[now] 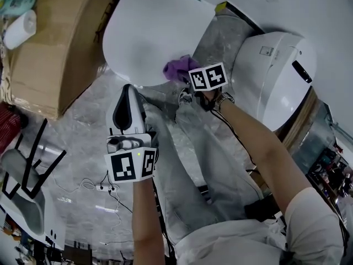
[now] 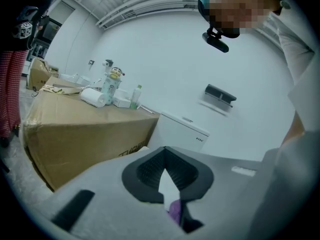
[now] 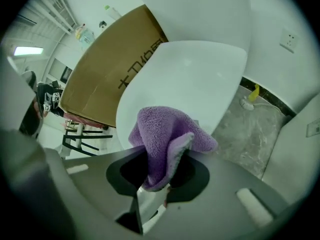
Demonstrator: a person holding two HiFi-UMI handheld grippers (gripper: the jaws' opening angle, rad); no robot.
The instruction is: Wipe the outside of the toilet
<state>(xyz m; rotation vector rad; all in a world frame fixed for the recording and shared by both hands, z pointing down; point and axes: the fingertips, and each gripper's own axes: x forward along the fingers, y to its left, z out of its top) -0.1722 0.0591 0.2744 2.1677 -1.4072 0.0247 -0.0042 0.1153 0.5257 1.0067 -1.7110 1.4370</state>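
My right claw [image 3: 157, 181] is clamped on a purple cloth [image 3: 167, 141]. The cloth bunches up above the jaws and folds over toward the right. In the head view the cloth lies at the front edge of the toilet [image 1: 154, 29], which is white with its lid down. I cannot tell whether the cloth touches the rim.

My left claw [image 2: 165, 156] has its jaw tips together and holds nothing. White toilet surface and a scrap of the cloth show through the gap behind the tips. In the head view the left claw [image 1: 128, 93] points at the toilet's front, just left of the right claw and slightly nearer to me.

A cardboard box [image 1: 55, 43] stands against the toilet's left side, with a paper roll [image 2: 94, 97] on top. A second toilet [image 1: 276, 76] stands to the right. The floor [image 1: 94, 126] is grey marbled tile.
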